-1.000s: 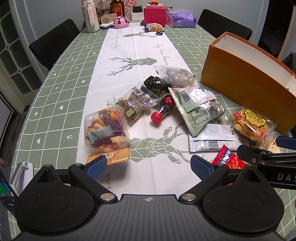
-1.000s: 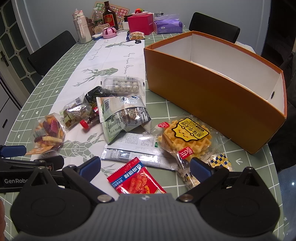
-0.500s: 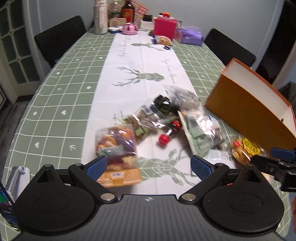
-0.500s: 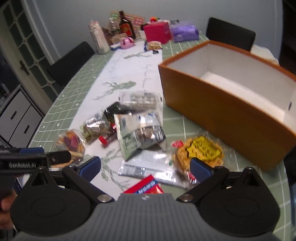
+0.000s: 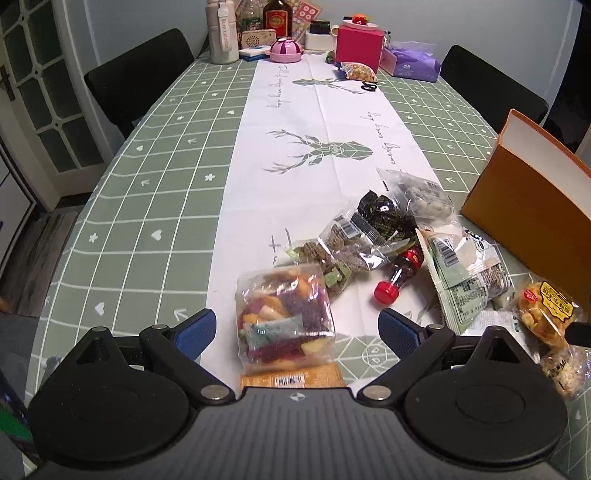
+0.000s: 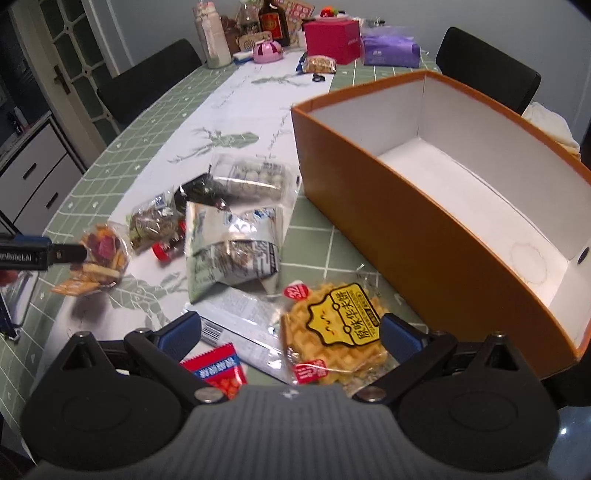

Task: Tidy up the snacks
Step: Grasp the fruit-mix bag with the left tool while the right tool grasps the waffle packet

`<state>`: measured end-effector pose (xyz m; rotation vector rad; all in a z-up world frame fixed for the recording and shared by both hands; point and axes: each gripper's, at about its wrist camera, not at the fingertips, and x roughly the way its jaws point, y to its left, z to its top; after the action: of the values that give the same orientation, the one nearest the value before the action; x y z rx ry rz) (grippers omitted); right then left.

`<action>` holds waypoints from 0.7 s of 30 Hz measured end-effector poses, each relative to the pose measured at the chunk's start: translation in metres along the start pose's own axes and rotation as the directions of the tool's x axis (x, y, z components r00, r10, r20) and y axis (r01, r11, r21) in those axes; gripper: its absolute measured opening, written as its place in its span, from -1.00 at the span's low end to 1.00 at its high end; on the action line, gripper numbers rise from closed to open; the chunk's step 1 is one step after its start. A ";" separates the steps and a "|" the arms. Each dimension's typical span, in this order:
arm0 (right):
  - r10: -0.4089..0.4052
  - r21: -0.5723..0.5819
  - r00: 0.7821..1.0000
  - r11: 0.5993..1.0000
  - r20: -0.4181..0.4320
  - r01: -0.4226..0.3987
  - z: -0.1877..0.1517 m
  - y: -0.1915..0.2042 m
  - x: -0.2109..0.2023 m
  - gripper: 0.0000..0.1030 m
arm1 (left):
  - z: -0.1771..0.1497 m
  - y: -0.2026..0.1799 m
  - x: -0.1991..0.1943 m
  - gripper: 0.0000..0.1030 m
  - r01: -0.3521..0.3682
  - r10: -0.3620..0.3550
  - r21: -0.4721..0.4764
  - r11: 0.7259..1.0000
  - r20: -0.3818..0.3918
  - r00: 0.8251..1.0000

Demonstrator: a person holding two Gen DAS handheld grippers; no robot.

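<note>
Closer now: left claw (image 5: 296, 329) spread wide around the mixed dried-fruit bag (image 5: 284, 319); right claw (image 6: 291, 330) equally wide, straddling the waffle packet (image 6: 334, 325) beside the orange box (image 6: 417, 236).

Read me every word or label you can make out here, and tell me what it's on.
"Burn calories": tag on the white bottle.
"enRobot.AI", start cut off: left tongs' arm.
"原味华夫饼": yellow label of the waffle pack.
"32": its red round sticker.
Barcodes, red packet print, tablecloth script: unreadable.
</note>
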<state>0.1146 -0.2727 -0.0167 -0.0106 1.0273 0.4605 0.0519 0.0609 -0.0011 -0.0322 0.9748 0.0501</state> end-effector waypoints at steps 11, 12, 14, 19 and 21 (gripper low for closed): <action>-0.063 -0.109 0.996 0.992 -0.064 0.056 -0.008 -0.014 0.034 0.94 | 0.004 0.013 0.029 1.00 0.062 -0.065 -0.064 0.996 -0.040 0.997; -0.068 -0.114 0.996 0.992 -0.065 0.060 -0.007 -0.016 0.037 0.94 | 0.005 0.012 0.030 1.00 0.061 -0.064 -0.061 0.996 -0.041 0.997; -0.063 -0.104 0.995 0.993 -0.077 0.055 -0.006 -0.020 0.043 0.93 | 0.005 0.010 0.032 1.00 0.055 -0.057 -0.056 0.997 -0.045 0.997; -0.053 -0.071 0.993 0.996 -0.110 0.045 -0.008 -0.025 0.057 0.88 | 0.003 0.009 0.042 1.00 0.034 -0.037 -0.045 0.998 -0.079 0.996; -0.051 -0.058 0.993 0.997 -0.105 0.045 -0.007 -0.026 0.056 0.82 | 0.001 0.011 0.047 0.94 0.028 -0.032 -0.046 0.999 -0.093 0.995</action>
<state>0.1429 -0.2775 -0.0725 -0.1106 1.1160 0.4484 0.0784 0.0728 -0.0390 -0.0908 1.0666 0.0431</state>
